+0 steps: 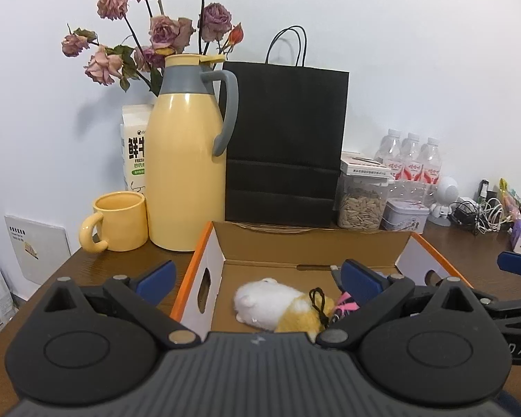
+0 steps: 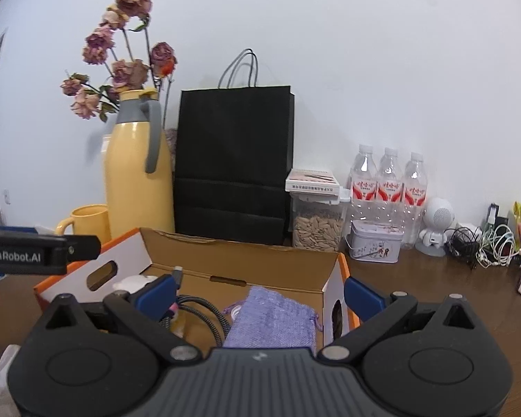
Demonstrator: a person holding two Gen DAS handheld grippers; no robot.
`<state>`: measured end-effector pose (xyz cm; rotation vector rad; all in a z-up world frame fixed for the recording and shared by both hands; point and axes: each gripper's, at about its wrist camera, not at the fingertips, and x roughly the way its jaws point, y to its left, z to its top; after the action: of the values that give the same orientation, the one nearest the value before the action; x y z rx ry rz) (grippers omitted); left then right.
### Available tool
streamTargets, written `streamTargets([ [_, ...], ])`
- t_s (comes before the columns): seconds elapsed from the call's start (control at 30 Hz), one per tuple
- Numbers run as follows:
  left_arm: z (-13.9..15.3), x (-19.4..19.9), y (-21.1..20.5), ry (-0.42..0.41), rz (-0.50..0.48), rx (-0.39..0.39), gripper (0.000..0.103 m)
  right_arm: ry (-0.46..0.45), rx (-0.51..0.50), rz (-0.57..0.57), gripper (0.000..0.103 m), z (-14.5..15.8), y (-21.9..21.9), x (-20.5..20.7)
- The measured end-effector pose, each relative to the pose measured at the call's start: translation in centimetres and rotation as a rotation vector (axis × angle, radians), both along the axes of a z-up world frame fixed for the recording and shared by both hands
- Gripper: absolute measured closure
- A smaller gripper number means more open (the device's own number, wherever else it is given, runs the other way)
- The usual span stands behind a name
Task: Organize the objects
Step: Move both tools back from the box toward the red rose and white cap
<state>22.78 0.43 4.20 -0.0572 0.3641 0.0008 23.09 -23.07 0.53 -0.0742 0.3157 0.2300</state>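
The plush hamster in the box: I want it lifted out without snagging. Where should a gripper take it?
Grip the plush hamster across its rounded white body, coming straight down from above: the cardboard box walls block its sides, and its black cord loop lies at the yellow end.

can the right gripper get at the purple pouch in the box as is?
Probably yes. The right gripper is open and hangs over the open-topped cardboard box, with the purple pouch lying between its fingers. A grey braided cable lies beside the pouch, not on it.
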Motion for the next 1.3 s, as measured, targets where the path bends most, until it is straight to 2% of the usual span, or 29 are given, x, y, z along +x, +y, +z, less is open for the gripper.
streamTargets([
  [0.27,0.6,-3.5,0.8,0.017,0.008,0.026,0.000,-0.010,-0.029,0.018,0.000,0.7,-0.1,-3.7],
  [0.6,0.3,-9.1,2.6,0.048,0.029,0.039,0.000,0.017,-0.054,0.033,0.000,-0.3,-0.6,-8.9],
  [0.97,-2.3,-14.5,4.1,0.117,0.026,0.032,0.000,0.071,-0.046,0.089,0.000,-2.0,0.0,-14.4],
  [1.3,-4.5,-17.5,4.9,0.159,0.010,0.041,0.000,0.142,-0.082,0.177,0.000,-4.9,2.3,-17.2],
])
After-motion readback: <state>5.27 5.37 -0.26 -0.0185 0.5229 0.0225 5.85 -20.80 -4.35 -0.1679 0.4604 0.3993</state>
